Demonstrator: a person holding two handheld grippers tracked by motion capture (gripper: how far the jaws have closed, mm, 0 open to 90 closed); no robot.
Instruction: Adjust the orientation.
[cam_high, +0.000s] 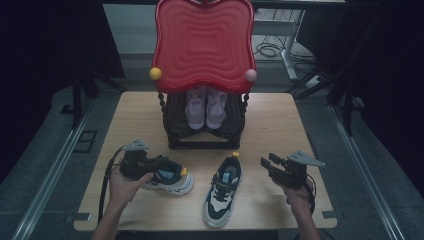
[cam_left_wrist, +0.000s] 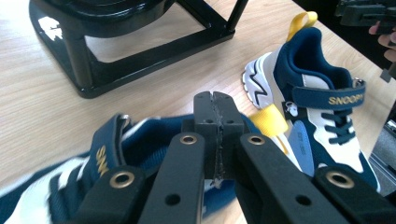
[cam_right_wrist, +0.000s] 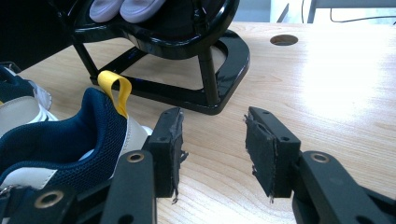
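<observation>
On the wooden bench (cam_high: 280, 125) two navy-and-white sneakers lie toward the near edge, in front of a black shoe rack (cam_high: 202, 132) that stands at the middle of the far half. The left gripper (cam_high: 150, 167) has its jaws closed together on the collar of the left sneaker (cam_high: 172, 180), which lies crosswise near the near-left corner; in the left gripper view the pads meet with almost no gap and the blurred navy fabric of that sneaker (cam_left_wrist: 107, 154) sits right under them. The right sneaker (cam_high: 222, 190) lies free at the middle of the near edge, toe toward the person, its yellow heel loop (cam_high: 235, 154) pointing at the rack. The right gripper (cam_high: 267, 164) is near the near-right corner, just beside that sneaker's heel, its jaws open around nothing; in the right gripper view bare bench shows between the pads. A pair of pale lilac shoes (cam_high: 205, 107) rests on the rack beneath a red wavy tray (cam_high: 202, 40).
</observation>
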